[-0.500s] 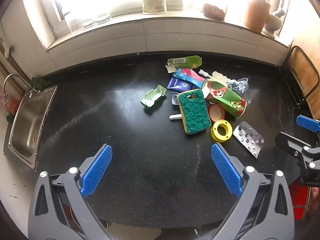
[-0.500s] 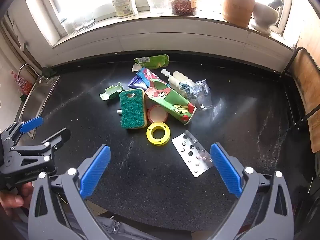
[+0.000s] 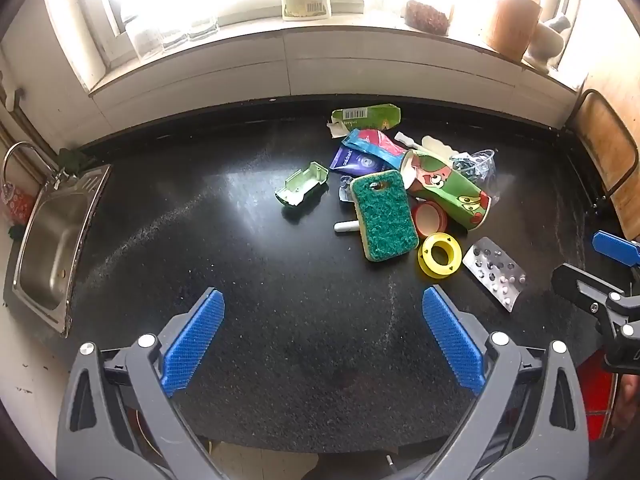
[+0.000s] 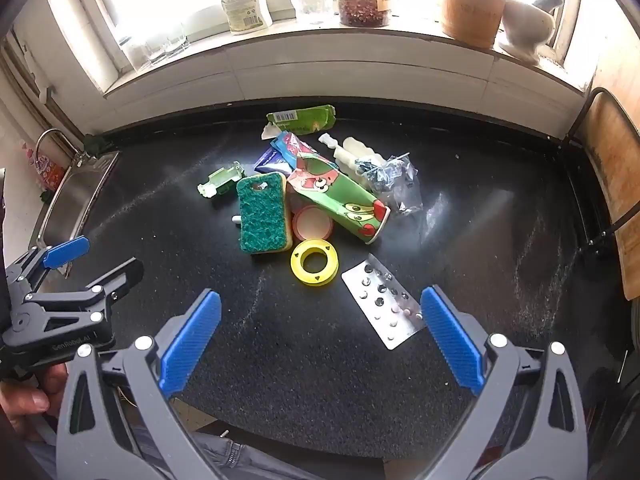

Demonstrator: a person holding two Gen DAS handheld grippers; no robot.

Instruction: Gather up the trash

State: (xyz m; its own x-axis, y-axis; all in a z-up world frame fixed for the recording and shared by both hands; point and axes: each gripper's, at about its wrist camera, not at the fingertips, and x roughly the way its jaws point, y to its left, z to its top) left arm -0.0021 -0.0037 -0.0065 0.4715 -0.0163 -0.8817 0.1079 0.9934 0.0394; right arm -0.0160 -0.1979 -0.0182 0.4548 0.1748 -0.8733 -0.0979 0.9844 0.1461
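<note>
A heap of trash lies on the black counter (image 3: 240,280): a green sponge (image 3: 384,216), a printed paper cup (image 3: 448,194) on its side, a yellow tape spool (image 3: 439,255), a blister pack (image 3: 496,273), a pale green plastic piece (image 3: 304,183), wrappers (image 3: 366,156) and a clear bag (image 3: 478,168). My left gripper (image 3: 323,342) is open and empty, well short of the heap. My right gripper (image 4: 320,340) is open and empty, with the blister pack (image 4: 384,304) just ahead of its right finger; the spool (image 4: 314,262) and sponge (image 4: 262,214) lie beyond.
A steel sink (image 3: 52,232) is set in the counter at the left. A windowsill (image 4: 320,28) with bottles, jars and a wooden pot runs along the back. A wooden chair (image 4: 616,200) stands at the right edge.
Both grippers have shifted very slightly; the trash has not moved.
</note>
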